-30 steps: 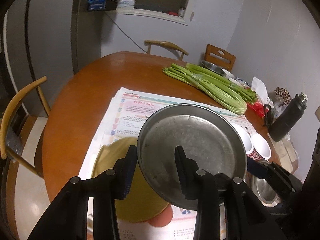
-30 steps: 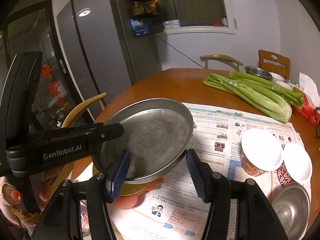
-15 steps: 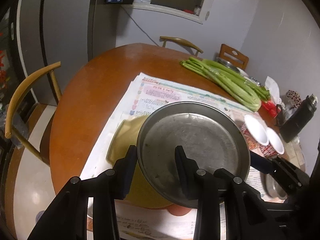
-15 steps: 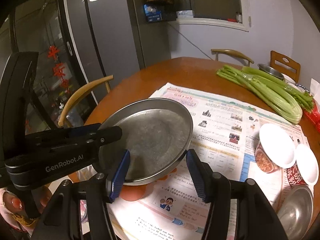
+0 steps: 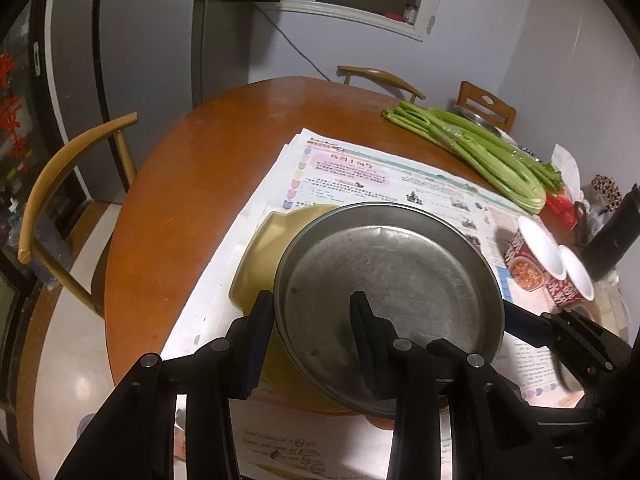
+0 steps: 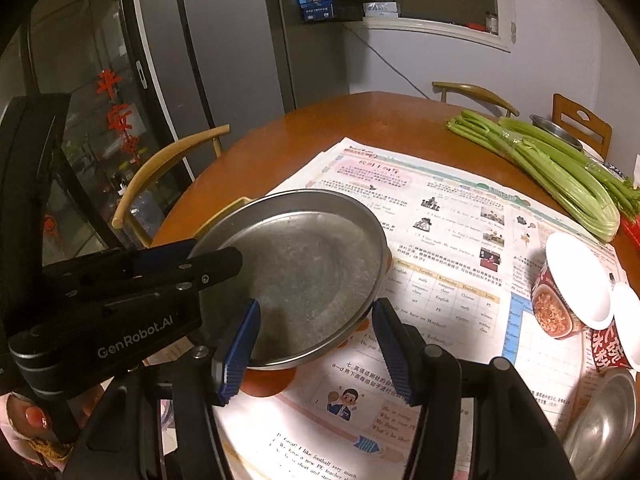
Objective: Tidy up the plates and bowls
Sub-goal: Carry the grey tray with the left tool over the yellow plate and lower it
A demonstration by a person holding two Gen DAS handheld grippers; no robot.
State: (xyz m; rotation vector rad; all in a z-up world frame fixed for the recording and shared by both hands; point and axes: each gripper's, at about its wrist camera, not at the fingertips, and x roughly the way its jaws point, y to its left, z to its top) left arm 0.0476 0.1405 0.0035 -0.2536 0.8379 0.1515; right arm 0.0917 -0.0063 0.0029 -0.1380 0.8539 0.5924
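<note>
Both grippers have come lower with the metal plate (image 5: 390, 292), which now hangs close over the yellow dish (image 5: 264, 256) on the newspaper (image 5: 360, 172).

On the left wrist view, the left gripper (image 5: 312, 334) sits lower centre, its jaws pinching the plate's near rim, one pad outside and one on the inner face. Only this view shows how far the yellow dish spreads to the plate's left; at lower right, the right gripper reaches the plate's far rim.

On the right wrist view, the left gripper's body at lower left reads "GenRobot.AI", with a hand (image 6: 28, 424) beneath it. The right gripper (image 6: 316, 344) stands lower centre, its blue pads either side of the plate's edge; whether they press on it cannot be told. Only this view shows the steel bowl (image 6: 600, 416) at lower right.

Bare wooden table (image 5: 192, 184) lies open left of the newspaper; paper cups (image 6: 572, 288) crowd the right edge.
</note>
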